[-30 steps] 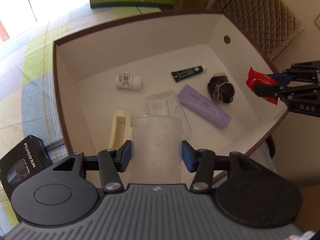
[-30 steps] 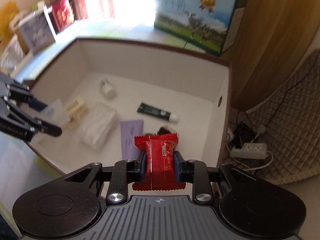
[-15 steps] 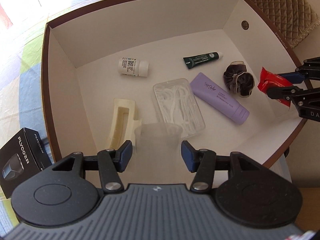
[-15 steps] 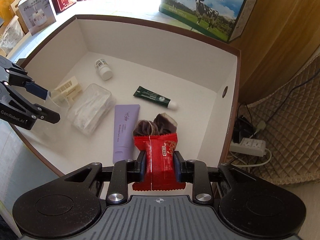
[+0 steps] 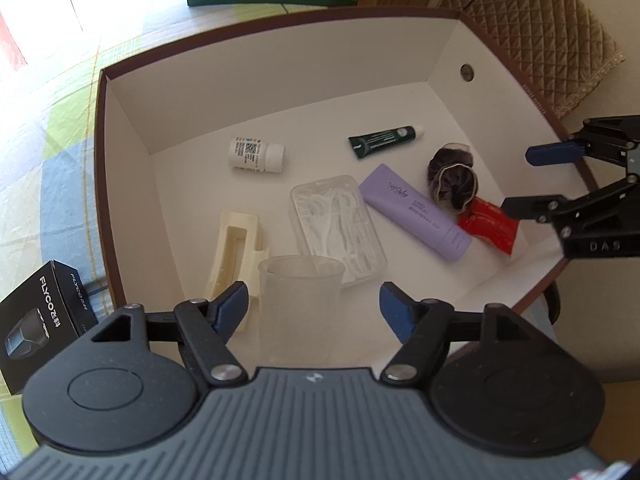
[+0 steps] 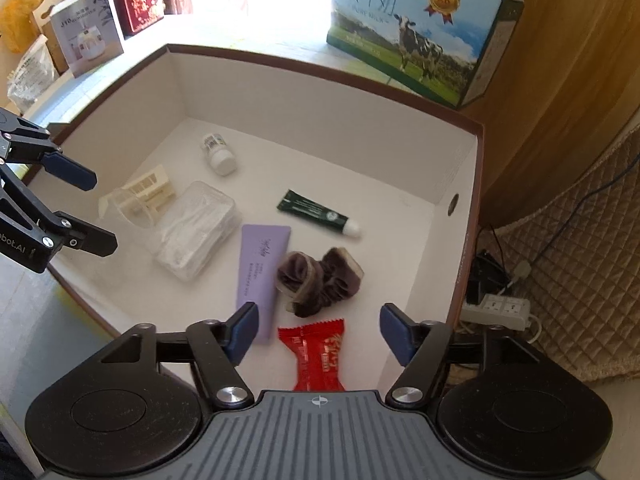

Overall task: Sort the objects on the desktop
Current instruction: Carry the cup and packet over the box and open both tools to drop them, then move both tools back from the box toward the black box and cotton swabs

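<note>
Desktop objects are seen gathered on the white floor of a brown-rimmed cardboard box [image 5: 100, 184] that rests on the table [image 5: 48, 184]. A clear plastic cup [image 5: 300, 300] is stood upright at the near edge of the floor, between the spread fingers of the left gripper [image 5: 314, 306]; no contact between the blue pads and the cup can be seen, so the gripper is released. A cream plastic holder [image 5: 236, 248] is laid just left of the cup, and a clear case of floss picks [image 5: 338, 228] lies just beyond it. A white pill bottle [image 5: 256, 155] is laid on its side farther back. A lilac tube [image 5: 414, 212] lies slantwise right of the case, with a dark green tube [image 5: 384, 141] beyond it. A dark scrunchie [image 5: 452, 182] is placed beside the lilac tube, and a red snack packet [image 5: 490, 226] is found touching the scrunchie's near side.

In the right wrist view the red snack packet [image 6: 318, 354] is seen flat on the box floor between the parted fingers of the right gripper [image 6: 318, 334], with neither pad touching it; that gripper is likewise spread wide and holds nothing. A black FLYCO box [image 5: 40, 320] sits on the table left of the cardboard box, and a milk carton [image 6: 420, 28] stands behind its far wall.
</note>
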Demonstrator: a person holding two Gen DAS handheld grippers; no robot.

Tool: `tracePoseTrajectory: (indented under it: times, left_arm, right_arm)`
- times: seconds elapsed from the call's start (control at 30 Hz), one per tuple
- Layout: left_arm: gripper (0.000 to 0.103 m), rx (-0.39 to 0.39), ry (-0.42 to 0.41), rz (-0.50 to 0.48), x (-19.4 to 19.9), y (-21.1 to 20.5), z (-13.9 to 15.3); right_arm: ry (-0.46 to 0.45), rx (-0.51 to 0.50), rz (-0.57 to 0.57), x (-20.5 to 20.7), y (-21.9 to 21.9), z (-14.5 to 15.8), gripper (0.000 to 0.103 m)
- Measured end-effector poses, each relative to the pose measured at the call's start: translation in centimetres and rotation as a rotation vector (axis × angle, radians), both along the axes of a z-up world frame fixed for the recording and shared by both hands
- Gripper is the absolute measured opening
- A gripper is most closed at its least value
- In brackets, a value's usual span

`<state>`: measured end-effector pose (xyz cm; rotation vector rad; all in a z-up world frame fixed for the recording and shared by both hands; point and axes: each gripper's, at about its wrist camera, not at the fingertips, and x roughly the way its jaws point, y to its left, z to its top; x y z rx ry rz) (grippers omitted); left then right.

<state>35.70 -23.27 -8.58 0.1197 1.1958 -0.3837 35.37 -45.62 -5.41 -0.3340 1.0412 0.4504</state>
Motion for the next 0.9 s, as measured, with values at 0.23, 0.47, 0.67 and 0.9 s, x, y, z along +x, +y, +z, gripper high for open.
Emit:
tracePoseTrajectory:
  times: [0.23,0.47,0.67,0.9]
  left_arm:
    - [0.079,-0.023,-0.047,0.009,-1.0,0.3,1.9]
    - [0.084,-0.039,-0.099,0.026,-2.6,1.8,3.9]
    - [0.086,-0.043,-0.146,0.056,-4.7,4.3,5.7]
    - [0.088,-0.041,-0.184,0.128,-7.4,8.9,7.1]
  right_arm:
    - [-0.035,0.035,0.015,-1.1,0.8,1.2,0.088]
    - [-0.065,0.084,0.009,-2.3,2.1,2.5,0.097]
    - [-0.091,0.140,0.011,-3.8,4.0,3.7,0.099]
    - [-0.109,0.211,0.038,-6.2,8.0,4.5,0.100]
